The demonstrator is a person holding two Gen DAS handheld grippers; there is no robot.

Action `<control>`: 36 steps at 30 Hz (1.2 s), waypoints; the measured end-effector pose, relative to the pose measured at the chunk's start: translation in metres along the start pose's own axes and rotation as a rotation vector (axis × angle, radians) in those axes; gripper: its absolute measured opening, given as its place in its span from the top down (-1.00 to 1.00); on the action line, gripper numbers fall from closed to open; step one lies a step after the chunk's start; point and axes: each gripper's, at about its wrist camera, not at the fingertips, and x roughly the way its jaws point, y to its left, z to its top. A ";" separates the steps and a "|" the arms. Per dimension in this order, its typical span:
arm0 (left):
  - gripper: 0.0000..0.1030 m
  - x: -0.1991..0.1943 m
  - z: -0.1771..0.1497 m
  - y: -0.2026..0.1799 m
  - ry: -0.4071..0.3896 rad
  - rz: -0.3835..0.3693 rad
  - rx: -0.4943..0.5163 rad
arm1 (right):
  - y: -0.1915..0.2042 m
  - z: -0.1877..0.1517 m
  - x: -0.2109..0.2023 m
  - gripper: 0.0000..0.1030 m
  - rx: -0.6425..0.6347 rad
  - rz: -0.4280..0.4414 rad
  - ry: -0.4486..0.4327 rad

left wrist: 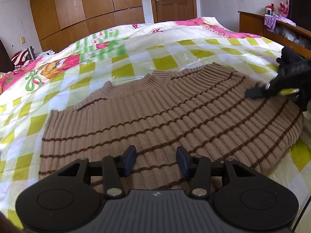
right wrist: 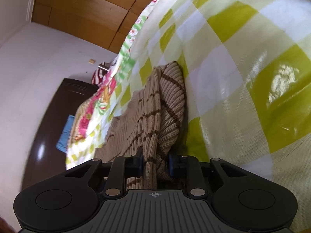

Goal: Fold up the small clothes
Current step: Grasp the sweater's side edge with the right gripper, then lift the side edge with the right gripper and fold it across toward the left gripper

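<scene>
A brown knit sweater [left wrist: 155, 116] with thin dark stripes lies flat on the bed [left wrist: 175, 54]. The bed has a cover with yellow-green and white squares, and the cover looks shiny, like plastic. The sweater's neck [left wrist: 136, 83] points away, toward the far side of the bed. A quilt with pink and green cartoon pictures [left wrist: 48, 66] lies past the squares, on the left.

The left hand-held gripper [left wrist: 156, 160] is over the near edge of the sweater. Its two fingers [left wrist: 129, 160] stand apart, about half open. Nothing is between them. They hang just above the knit, and I cannot tell if the tips touch it.

Going right, the far right side of the sweater is bunched up a little. The right hand-held gripper [left wrist: 252, 92] is there, seen from the left camera as a black shape resting on the sweater's right edge.

In the right camera the view is tipped sideways. The right hand-held gripper [right wrist: 155, 164] has a thick fold of the sweater [right wrist: 153, 167] between its fingers [right wrist: 139, 162]. The fingers are close together and press on the fold from both sides, so it is gripping the sweater. The rest of the sweater [right wrist: 167, 101] stretches away from it along the bed.

Behind the bed stand a brown wooden wardrobe [left wrist: 77, 5] and a wooden door [left wrist: 173, 0].
</scene>
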 end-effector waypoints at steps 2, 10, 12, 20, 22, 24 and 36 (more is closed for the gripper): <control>-0.13 -0.003 -0.001 0.001 -0.006 -0.021 -0.010 | 0.002 0.003 -0.011 0.70 0.031 0.051 -0.029; -0.15 -0.015 -0.016 0.014 -0.048 -0.093 -0.045 | 0.057 0.005 -0.022 0.72 -0.068 -0.026 -0.074; -0.16 -0.023 -0.022 0.024 -0.067 -0.112 -0.069 | 0.082 0.007 -0.017 0.72 -0.122 -0.063 -0.073; -0.16 -0.047 -0.057 0.079 -0.082 -0.130 -0.255 | 0.209 -0.017 0.053 0.72 -0.375 -0.159 0.021; -0.16 -0.045 -0.069 0.093 -0.070 -0.164 -0.335 | 0.233 -0.032 0.087 0.72 -0.438 -0.195 0.072; -0.16 -0.046 -0.075 0.099 -0.078 -0.174 -0.352 | 0.247 -0.051 0.122 0.71 -0.508 -0.233 0.124; -0.18 -0.045 -0.081 0.119 -0.100 -0.280 -0.432 | 0.275 -0.119 0.157 0.37 -0.647 -0.281 0.299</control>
